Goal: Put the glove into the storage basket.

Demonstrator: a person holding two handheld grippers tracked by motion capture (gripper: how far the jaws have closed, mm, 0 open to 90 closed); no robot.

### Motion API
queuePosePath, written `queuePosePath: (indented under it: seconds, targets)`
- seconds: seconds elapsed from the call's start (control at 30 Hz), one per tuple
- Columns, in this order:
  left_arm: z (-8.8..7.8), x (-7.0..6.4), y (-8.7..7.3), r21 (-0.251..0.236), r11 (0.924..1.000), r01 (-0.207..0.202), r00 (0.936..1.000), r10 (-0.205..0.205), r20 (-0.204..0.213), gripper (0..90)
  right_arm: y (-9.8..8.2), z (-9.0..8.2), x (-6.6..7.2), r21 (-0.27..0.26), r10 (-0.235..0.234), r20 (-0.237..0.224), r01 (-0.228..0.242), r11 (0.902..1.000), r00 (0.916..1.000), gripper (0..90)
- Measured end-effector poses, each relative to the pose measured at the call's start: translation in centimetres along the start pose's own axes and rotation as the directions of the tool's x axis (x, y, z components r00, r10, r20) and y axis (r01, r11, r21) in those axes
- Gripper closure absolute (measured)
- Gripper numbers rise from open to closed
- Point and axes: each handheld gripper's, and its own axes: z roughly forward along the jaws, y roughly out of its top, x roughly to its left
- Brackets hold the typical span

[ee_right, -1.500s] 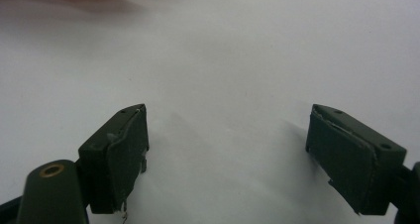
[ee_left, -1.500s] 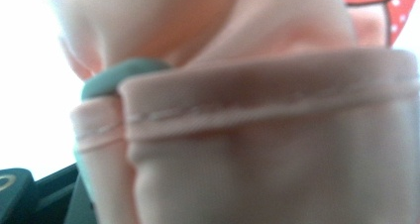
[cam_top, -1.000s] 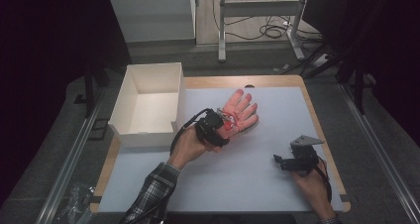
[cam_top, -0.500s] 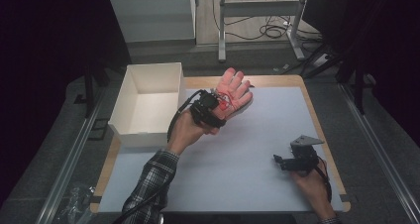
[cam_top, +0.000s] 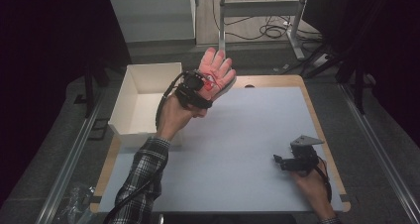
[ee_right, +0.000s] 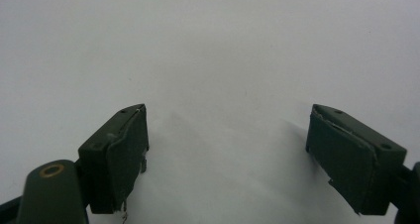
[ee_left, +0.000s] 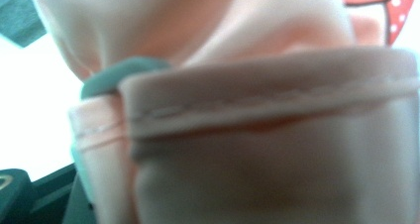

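My left tool (cam_top: 198, 87) grips a pink glove (cam_top: 216, 73) above the worktop's far edge, beside the white box (cam_top: 143, 85); boxing probably remains. My right tool (cam_top: 297, 160) rests wide, empty.

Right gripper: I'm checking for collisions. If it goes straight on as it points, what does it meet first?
Probably nothing soon: the right gripper is open over the bare white table mat, though depth is unclear.
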Motion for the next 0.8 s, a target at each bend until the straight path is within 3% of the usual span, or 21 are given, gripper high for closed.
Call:
queuePosePath:
  seconds: [0.2,0.4,0.6,0.8]
  targets:
    - [-1.9,1.9,0.1,-0.02,0.9988,0.044,0.9979,-0.045,-0.048,41.0,0.0,0.0,0.0,0.0,-0.001,0.0,0.001,1.0,1.0,16.9]
    - [-3.6,4.4,-1.0,-0.043,0.9924,0.115,0.9887,-0.119,-0.092,40.6,0.0,0.0,0.0,-0.001,-0.003,0.001,0.003,1.0,1.0,16.8]
    - [-4.4,6.8,-2.7,-0.067,0.9822,0.175,0.9751,-0.183,-0.126,39.9,0.0,0.0,0.0,-0.001,-0.002,0.001,0.002,1.0,1.0,16.8]
    - [-4.3,8.9,-4.6,-0.072,0.9669,0.245,0.9553,-0.253,-0.152,39.8,0.0,0.0,0.0,-0.001,-0.002,0.001,0.002,1.0,1.0,16.8]
